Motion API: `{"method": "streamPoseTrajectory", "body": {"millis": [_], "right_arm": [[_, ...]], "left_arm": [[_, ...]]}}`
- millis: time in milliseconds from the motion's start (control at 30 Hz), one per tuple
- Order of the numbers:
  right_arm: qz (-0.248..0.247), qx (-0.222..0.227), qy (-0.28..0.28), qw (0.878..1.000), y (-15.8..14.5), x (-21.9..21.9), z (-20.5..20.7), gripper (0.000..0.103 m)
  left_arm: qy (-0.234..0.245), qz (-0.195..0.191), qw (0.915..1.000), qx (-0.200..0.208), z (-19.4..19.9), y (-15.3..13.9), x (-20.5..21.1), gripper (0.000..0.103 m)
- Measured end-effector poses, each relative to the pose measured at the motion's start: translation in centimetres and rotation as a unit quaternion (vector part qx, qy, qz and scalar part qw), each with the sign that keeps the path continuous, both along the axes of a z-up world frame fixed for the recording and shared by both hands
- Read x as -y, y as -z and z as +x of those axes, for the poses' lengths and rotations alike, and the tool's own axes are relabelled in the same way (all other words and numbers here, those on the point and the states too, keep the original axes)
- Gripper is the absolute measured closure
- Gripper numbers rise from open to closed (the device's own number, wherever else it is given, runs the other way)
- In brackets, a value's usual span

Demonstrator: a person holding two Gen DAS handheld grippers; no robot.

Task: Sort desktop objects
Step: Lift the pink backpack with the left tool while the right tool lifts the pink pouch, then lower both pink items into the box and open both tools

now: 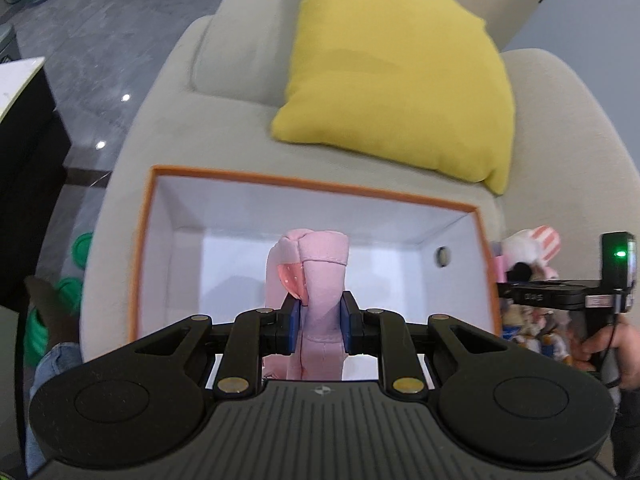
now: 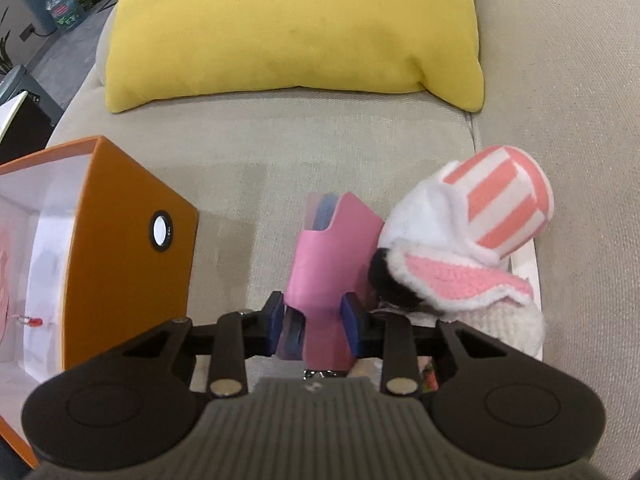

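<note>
My left gripper is shut on a pink soft fabric toy and holds it over the open orange box with a white inside. My right gripper is shut on a pink case with pastel cards sticking out of its top. The orange box stands to the left of it on the beige sofa. A plush with a pink-and-white striped hat leans against the case on the right, on a white tray.
A yellow cushion lies on the sofa behind the box; it also shows in the right wrist view. The right gripper's handle and a hand are right of the box. Green round things lie on the floor left.
</note>
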State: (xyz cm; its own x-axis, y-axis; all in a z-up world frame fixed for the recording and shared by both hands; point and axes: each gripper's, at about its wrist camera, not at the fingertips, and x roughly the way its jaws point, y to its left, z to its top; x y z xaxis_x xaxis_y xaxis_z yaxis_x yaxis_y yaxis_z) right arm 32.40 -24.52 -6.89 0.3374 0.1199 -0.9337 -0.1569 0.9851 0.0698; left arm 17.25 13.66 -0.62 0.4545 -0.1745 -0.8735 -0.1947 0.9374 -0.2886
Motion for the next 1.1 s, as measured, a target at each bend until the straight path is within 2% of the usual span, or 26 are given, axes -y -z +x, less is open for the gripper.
{"method": "streamPoseTrajectory", "body": {"millis": [100, 167, 333, 500, 567, 667, 800, 933, 1100], "right_arm": [[-0.027, 0.017, 0.003, 0.999, -1.3, -0.7, -1.8, 0.080], [-0.016, 0.037, 0.007, 0.999, -3.0, -0.3, -2.4, 0.086], [0.049, 0.078, 0.006, 0.996, -8.8, 0.1, -4.4, 0.087], [0.109, 0.128, -0.034, 0.985, -14.5, -2.4, -6.8, 0.087], [0.126, 0.132, -0.064, 0.981, -15.4, -4.6, -7.2, 0.087], [0.145, 0.112, -0.110, 0.977, -14.2, -8.5, -7.2, 0.087], [0.164, 0.073, -0.131, 0.975, -9.6, -13.1, -5.7, 0.088], [0.170, 0.048, -0.112, 0.978, -5.0, -16.7, -4.4, 0.088], [0.196, 0.025, -0.087, 0.976, -1.9, -19.8, -3.0, 0.088]], "left_arm": [[-0.008, 0.010, 0.9999, -0.009, -0.5, -0.3, -1.4, 0.080], [-0.007, 0.012, 0.9998, -0.011, -0.4, -0.1, -2.2, 0.080], [0.000, 0.031, 0.9992, -0.026, 0.5, 0.4, -3.3, 0.080], [0.005, 0.065, 0.9973, -0.032, 1.3, 1.1, -3.6, 0.080], [0.012, 0.072, 0.9969, -0.030, 1.6, 1.4, -3.7, 0.080], [0.018, 0.080, 0.9964, -0.023, 2.0, 2.0, -3.8, 0.080], [0.033, 0.069, 0.9970, -0.012, 2.3, 2.9, -3.7, 0.080], [0.034, 0.080, 0.9961, -0.013, 2.7, 3.8, -3.8, 0.080], [0.038, 0.082, 0.9957, -0.019, 3.0, 4.3, -4.2, 0.079]]}}
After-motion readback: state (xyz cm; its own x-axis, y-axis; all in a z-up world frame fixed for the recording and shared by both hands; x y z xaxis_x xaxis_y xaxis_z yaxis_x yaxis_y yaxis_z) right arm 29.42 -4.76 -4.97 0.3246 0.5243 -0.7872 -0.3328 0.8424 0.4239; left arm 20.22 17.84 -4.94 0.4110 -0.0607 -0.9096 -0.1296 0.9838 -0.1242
